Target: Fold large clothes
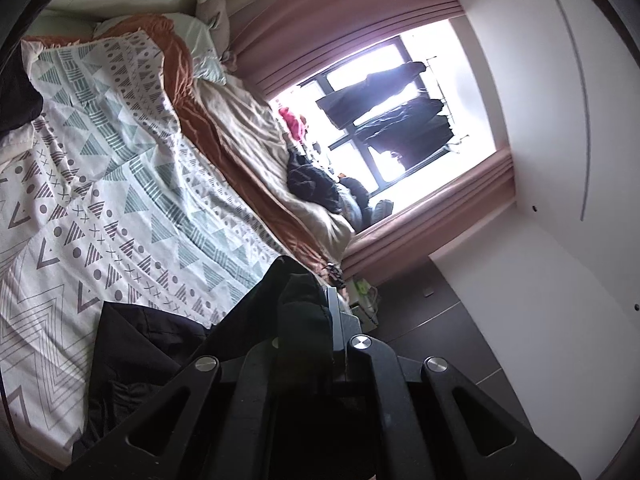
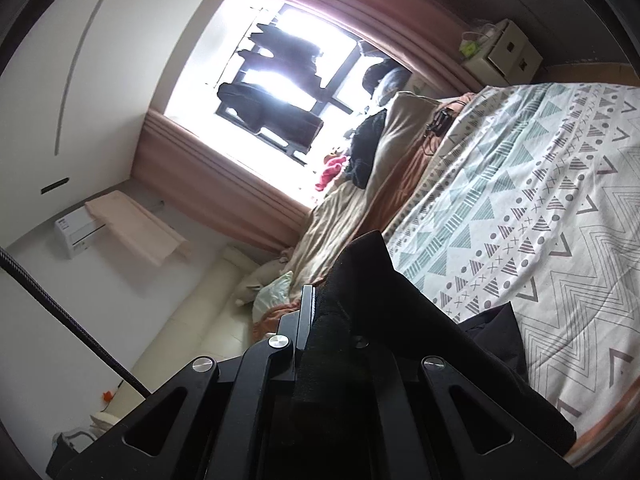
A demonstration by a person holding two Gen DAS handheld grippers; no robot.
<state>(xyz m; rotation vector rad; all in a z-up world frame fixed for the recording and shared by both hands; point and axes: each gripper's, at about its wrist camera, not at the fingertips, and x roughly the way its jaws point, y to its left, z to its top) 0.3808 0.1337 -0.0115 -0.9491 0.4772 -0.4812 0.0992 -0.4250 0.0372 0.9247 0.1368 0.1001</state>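
A large black garment (image 1: 152, 344) hangs from both grippers over the patterned bedspread (image 1: 120, 184). My left gripper (image 1: 316, 312) is shut on a bunched edge of the black garment, which covers the left finger; only the right finger (image 1: 334, 312) shows. In the right wrist view my right gripper (image 2: 332, 304) is shut on another edge of the same black garment (image 2: 400, 320), which drapes down to the right over the bedspread (image 2: 540, 208). Only its left finger (image 2: 306, 312) shows. Both cameras are rolled strongly sideways.
A beige and orange quilt (image 1: 248, 128) lies bunched along the bed's window side, with dark and pink clothes (image 1: 308, 176) on it. Pink curtains (image 1: 360, 40) frame a bright window with hanging laundry. Pillows (image 1: 208, 40) lie at the headboard. White boxes (image 2: 508, 52) stand past the bed's foot.
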